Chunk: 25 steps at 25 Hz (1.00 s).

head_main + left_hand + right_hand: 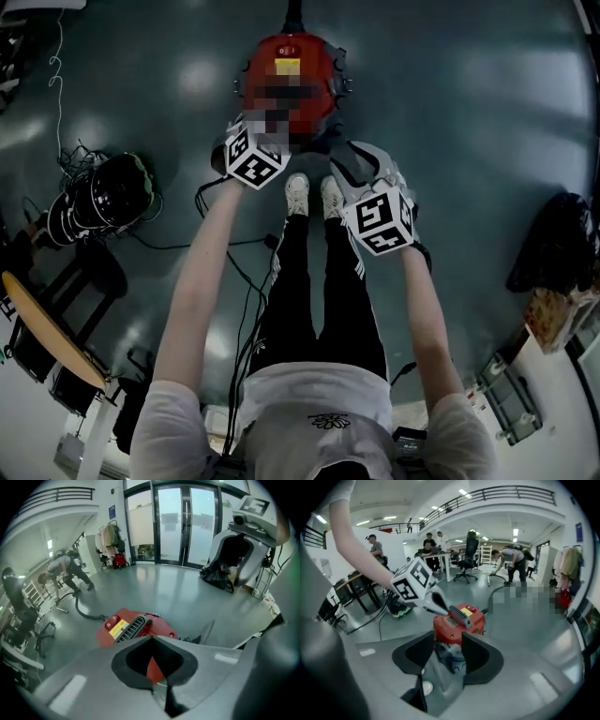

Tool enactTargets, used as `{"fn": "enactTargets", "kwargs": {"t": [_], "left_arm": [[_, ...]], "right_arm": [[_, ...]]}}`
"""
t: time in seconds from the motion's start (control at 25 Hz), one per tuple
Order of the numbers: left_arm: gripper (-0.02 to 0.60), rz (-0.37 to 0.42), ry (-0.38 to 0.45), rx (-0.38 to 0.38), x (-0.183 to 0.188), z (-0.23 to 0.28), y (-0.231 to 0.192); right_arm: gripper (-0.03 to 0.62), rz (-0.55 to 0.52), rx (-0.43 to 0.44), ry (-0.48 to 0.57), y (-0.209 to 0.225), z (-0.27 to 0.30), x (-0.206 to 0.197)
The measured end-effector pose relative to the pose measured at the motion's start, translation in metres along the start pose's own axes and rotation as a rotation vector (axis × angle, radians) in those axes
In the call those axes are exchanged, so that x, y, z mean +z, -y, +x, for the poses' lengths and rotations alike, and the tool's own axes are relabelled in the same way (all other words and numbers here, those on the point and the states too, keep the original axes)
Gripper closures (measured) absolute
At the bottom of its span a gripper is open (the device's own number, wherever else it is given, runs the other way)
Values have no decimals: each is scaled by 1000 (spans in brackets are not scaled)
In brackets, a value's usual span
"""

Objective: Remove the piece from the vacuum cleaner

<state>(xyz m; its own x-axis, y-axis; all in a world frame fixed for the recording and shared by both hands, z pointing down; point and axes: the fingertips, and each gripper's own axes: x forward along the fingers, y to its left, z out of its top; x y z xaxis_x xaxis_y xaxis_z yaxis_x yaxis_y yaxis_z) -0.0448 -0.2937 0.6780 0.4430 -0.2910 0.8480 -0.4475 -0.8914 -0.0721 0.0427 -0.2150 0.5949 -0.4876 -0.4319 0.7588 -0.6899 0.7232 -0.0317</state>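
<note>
Left gripper (152, 639): jaw tips together, only the hollow between the black pads left open; nothing seen clamped. Its tip sits just beside the black ribbed grille (461, 616) on top of the round red plastic vacuum cleaner (459, 624).

Right gripper (449, 634): jaws wide apart, holding nothing; they flank the cleaner's grey lower front section (451, 660). Contact cannot be told.

The cleaner stands on the glossy grey floor (450, 112), just ahead of the person's white shoes (297, 192). A black hose (82, 611) runs off its far side.
</note>
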Motion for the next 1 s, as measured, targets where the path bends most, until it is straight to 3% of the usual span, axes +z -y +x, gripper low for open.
{"fn": "enactTargets", "kwargs": {"t": [0.08,0.2,0.32,0.52,0.76,1.0], "left_arm": [[574,48,-46,-35,-9,25,13],[574,67,-95,-68,-20,49,25],[575,21,-69,-80,-26,55,28],[578,60,-60,-51,-26,57,26],[578,41,-52,-81,-25,58,26],[578,13,1,-64,-23,55,25]], "right_arm": [[338,-81,49,-90,-12,28,-32],[316,-155,95,-182,-22,63,-70],[300,-175,135,-256,-33,88,-100],[284,-237,206,-379,-48,119,-142],[274,-336,267,-532,-58,148,-178],[437,-391,202,-603,-53,155,-189]]}}
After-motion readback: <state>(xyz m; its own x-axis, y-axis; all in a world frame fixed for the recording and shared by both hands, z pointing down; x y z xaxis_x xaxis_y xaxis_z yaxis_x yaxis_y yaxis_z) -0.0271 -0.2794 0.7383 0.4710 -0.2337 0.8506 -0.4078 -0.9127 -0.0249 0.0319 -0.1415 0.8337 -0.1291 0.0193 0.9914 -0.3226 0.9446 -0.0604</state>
